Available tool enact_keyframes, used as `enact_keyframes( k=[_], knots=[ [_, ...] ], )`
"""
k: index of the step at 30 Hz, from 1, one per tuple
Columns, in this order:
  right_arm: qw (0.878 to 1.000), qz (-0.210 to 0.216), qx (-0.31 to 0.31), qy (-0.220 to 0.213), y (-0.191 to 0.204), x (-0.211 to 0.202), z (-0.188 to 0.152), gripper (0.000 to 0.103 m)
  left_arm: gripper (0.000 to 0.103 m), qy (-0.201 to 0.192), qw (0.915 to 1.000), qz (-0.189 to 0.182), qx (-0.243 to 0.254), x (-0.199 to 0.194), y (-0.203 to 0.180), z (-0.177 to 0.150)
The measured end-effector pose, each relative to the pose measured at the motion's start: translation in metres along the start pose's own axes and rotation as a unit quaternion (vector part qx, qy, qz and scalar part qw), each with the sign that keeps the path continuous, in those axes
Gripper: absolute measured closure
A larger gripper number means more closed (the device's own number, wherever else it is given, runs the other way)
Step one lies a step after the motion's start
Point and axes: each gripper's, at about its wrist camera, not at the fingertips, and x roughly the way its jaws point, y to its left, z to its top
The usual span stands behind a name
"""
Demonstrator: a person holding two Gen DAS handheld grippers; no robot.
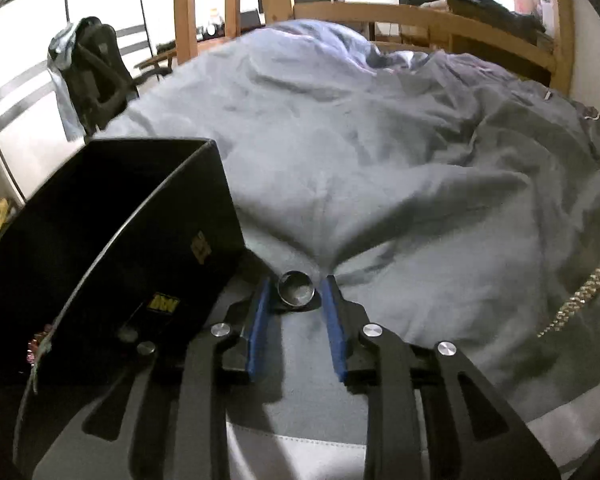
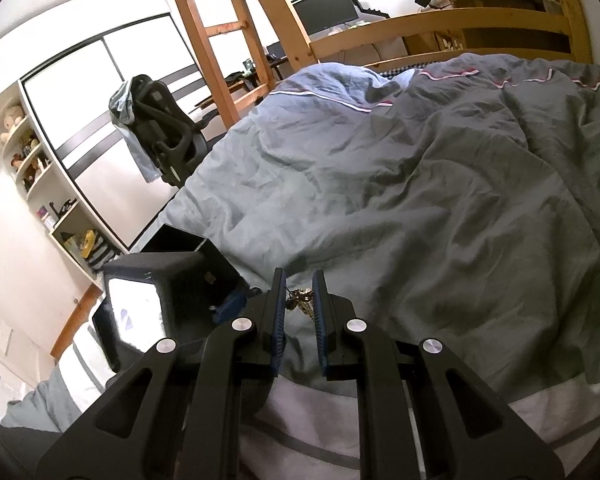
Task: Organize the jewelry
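Left tool (image 1: 296, 292) held spread around silver ring (image 1: 295, 288) on bed (image 1: 380, 160); right tool (image 2: 299, 300) parted beside gold chain (image 2: 302, 302), black box (image 1: 112, 216) at 9 o'clock.

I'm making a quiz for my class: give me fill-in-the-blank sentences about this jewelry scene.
1. The ring lies between the fingers of the ____ hand-held gripper.
2. The box is colored ____.
3. The right hand-held gripper has a gold ____ between its fingers.
4. Everything rests on a gray ____.

Missing words: left; black; chain; blanket.
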Motion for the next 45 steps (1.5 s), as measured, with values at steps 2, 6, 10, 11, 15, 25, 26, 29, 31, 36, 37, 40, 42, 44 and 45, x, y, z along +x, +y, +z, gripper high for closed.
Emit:
enact_keyframes(
  k=[2, 6, 10, 11, 15, 25, 26, 29, 31, 36, 37, 40, 42, 44, 45],
  knots=[
    [1.0, 0.0, 0.0, -0.001, 0.0, 0.0, 0.0, 0.088, 0.076, 0.003, 0.9999, -0.01, -0.005, 0.001, 0.002, 0.0],
    [1.0, 0.004, 0.004, -0.007, -0.001, -0.004, 0.002, 0.088, 0.077, 0.017, 0.9998, -0.005, 0.005, 0.007, -0.001, 0.0],
    [1.0, 0.003, 0.01, -0.009, -0.002, -0.004, 0.002, 0.088, 0.077, 0.03, 0.9992, 0.01, 0.026, 0.009, -0.008, 0.001],
    [1.0, 0.002, 0.009, -0.008, -0.002, -0.004, 0.002, 0.088, 0.077, 0.031, 0.9989, 0.011, 0.032, 0.007, -0.009, 0.0],
    [1.0, -0.006, -0.001, -0.009, 0.002, -0.002, 0.0, 0.088, 0.079, 0.025, 0.998, 0.023, 0.054, 0.005, -0.015, -0.001],
    [1.0, -0.016, -0.004, -0.01, 0.001, -0.002, -0.004, 0.088, 0.063, 0.008, 0.9903, 0.095, 0.101, -0.001, -0.033, -0.004],
    [1.0, -0.016, -0.004, -0.01, 0.001, -0.002, -0.005, 0.088, 0.062, 0.008, 0.9893, 0.103, 0.103, -0.001, -0.034, -0.003],
    [1.0, -0.017, -0.005, -0.012, 0.001, -0.003, -0.005, 0.088, 0.061, 0.006, 0.9918, 0.099, 0.081, -0.004, -0.028, -0.001],
    [1.0, -0.019, -0.004, -0.018, -0.001, -0.006, -0.004, 0.088, 0.058, 0.007, 0.992, 0.1, 0.076, -0.004, -0.028, 0.0],
    [0.999, -0.023, 0.011, -0.039, -0.009, -0.017, 0.001, 0.088, 0.064, 0.017, 0.9947, 0.071, 0.073, 0.002, -0.025, 0.003],
    [0.999, -0.024, 0.016, -0.043, -0.011, -0.018, 0.002, 0.088, 0.069, 0.021, 0.996, 0.053, 0.068, 0.004, -0.023, 0.005],
    [0.999, -0.023, 0.023, -0.04, -0.013, -0.017, 0.002, 0.088, 0.08, 0.04, 0.9986, 0.0, 0.035, 0.007, -0.012, 0.006],
    [0.999, -0.024, 0.021, -0.039, -0.011, -0.016, 0.002, 0.088, 0.084, 0.051, 0.9983, -0.024, 0.014, 0.009, -0.005, 0.008],
    [0.999, -0.024, 0.017, -0.039, -0.009, -0.015, 0.002, 0.088, 0.084, 0.05, 0.9982, -0.031, 0.009, 0.008, -0.005, 0.007],
    [0.999, -0.026, 0.014, -0.041, -0.009, -0.016, 0.002, 0.088, 0.084, 0.044, 0.9984, -0.036, 0.005, 0.005, -0.005, 0.006]
  ],
)
